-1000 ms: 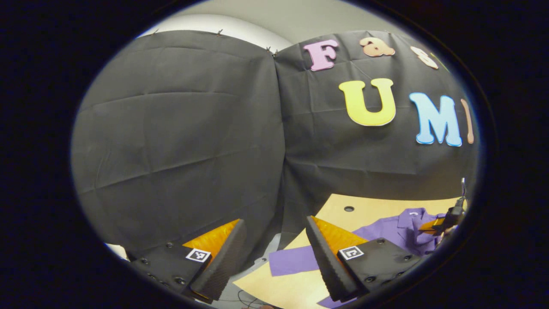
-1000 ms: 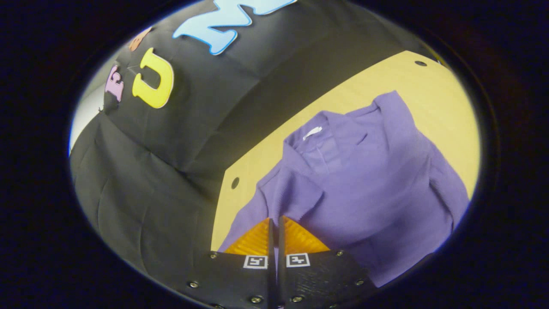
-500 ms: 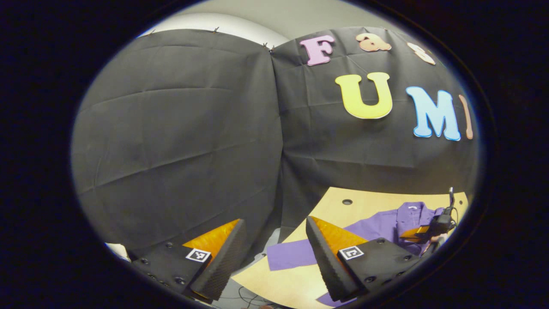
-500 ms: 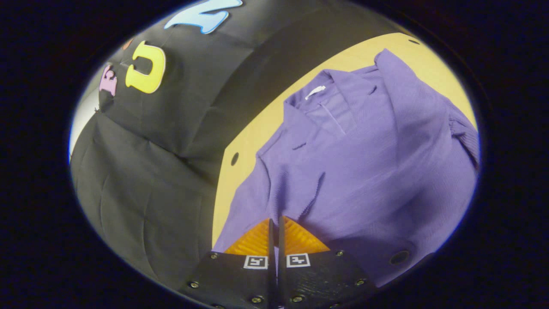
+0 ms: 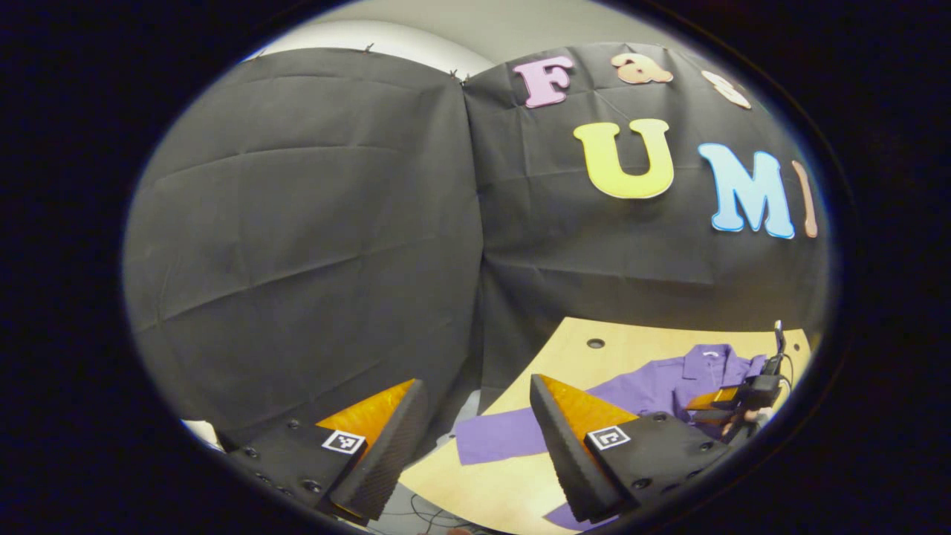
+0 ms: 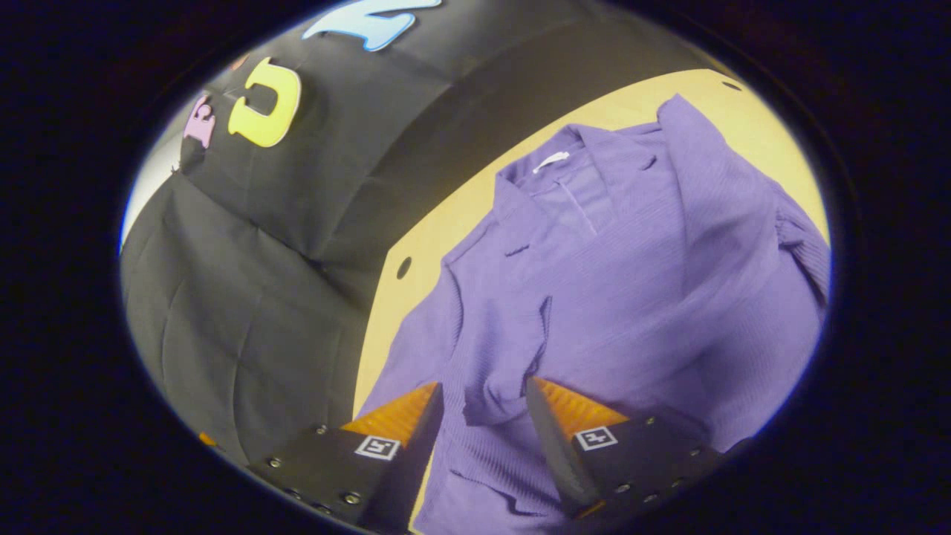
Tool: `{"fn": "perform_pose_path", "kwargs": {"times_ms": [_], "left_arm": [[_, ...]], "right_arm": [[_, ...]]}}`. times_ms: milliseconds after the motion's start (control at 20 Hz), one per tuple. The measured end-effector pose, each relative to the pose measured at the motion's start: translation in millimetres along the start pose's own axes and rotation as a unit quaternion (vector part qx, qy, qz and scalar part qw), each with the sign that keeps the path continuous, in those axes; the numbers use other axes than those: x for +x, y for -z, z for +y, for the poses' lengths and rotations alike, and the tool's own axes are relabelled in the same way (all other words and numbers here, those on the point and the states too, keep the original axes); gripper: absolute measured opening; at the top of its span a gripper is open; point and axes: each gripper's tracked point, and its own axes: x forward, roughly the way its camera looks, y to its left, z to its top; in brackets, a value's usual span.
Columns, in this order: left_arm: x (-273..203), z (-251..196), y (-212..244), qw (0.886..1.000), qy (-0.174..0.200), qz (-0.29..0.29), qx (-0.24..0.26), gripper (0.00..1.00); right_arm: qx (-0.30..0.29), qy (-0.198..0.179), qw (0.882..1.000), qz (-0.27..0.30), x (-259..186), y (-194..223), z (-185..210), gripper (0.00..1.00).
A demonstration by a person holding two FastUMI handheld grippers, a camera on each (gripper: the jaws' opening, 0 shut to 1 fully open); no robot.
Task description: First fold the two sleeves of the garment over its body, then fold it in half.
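Wood table [image 6: 446, 230] w/ purple garment [image 6: 631, 297], sleeve folded over; both tongs released

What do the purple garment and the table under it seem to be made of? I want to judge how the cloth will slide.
The purple garment looks like a soft, matte woven or fine-ribbed fabric: faint lines run across it, and it bunches between the open fingers of the right gripper. The table looks like smooth, pale wood or laminate, perhaps plywood, with an even tan surface and round holes.
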Motion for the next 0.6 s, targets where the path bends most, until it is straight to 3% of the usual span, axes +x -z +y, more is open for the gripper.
{"fn": "perform_pose_path", "kwargs": {"times_ms": [250, 600], "left_arm": [[31.6, -12.8, 33.2, 0.999, 0.025, 0.019, -0.005, 0.93], [97.5, -17.0, 114.4, 0.996, 0.041, 0.083, -0.019, 0.94]], "right_arm": [[-0.029, -0.004, 1.000, -0.009, -35.9, -14.4, 15.5, 0.71], [-0.074, 0.011, 0.996, -0.040, -89.1, -34.4, 21.1, 0.71]]}}
